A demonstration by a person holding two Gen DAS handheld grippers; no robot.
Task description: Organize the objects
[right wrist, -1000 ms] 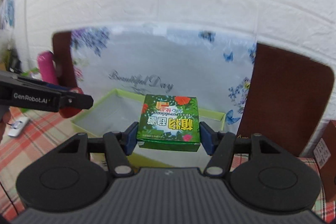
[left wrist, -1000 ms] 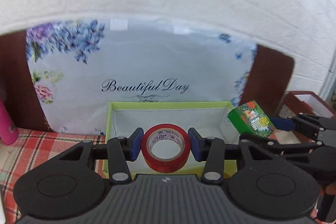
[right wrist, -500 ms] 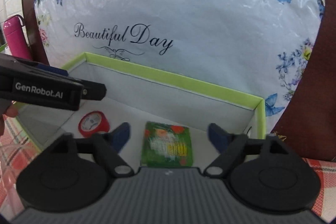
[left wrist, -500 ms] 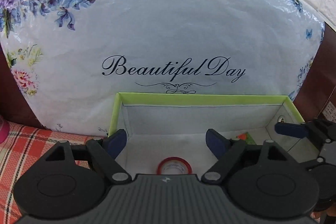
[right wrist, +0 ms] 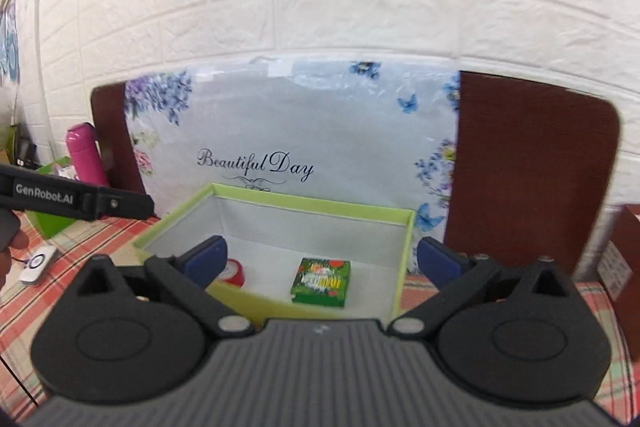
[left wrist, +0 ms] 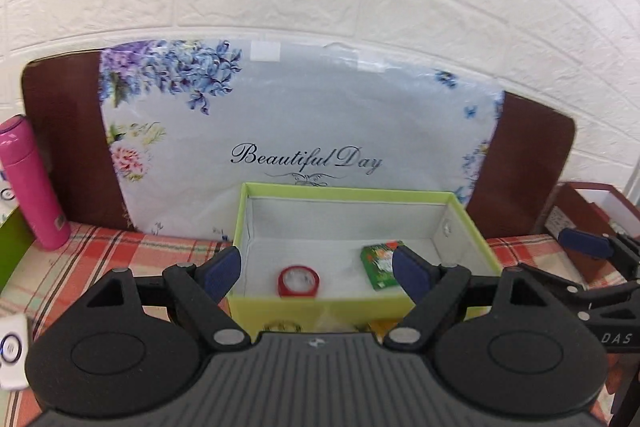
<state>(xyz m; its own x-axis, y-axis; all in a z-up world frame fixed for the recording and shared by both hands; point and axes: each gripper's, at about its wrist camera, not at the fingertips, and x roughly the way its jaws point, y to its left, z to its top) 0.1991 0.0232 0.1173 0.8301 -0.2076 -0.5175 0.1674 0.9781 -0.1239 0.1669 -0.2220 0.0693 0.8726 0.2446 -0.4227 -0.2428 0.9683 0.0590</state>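
Observation:
A lime-green open box (left wrist: 344, 193) (right wrist: 312, 205) stands on the checked tablecloth against a floral "Beautiful Day" board. Inside it lie a red tape roll (left wrist: 298, 281) (right wrist: 234, 273) at the left and a small green carton (left wrist: 380, 265) (right wrist: 322, 281) at the right. My left gripper (left wrist: 316, 273) is open and empty, held back above the box's near wall. My right gripper (right wrist: 320, 263) is open and empty, also back from the box. The right gripper shows at the right edge of the left wrist view (left wrist: 588, 247); the left gripper's finger shows in the right wrist view (right wrist: 80, 201).
A pink flask (left wrist: 34, 183) (right wrist: 86, 157) stands at the left by the brown board. A dark red box (left wrist: 588, 211) sits at the right. A small white device (right wrist: 38, 263) lies on the cloth at the left. A white brick wall is behind.
Both grippers let go of the tape roll and the green carton inside the box, then drew back and up. Both objects now lie on the box floor.

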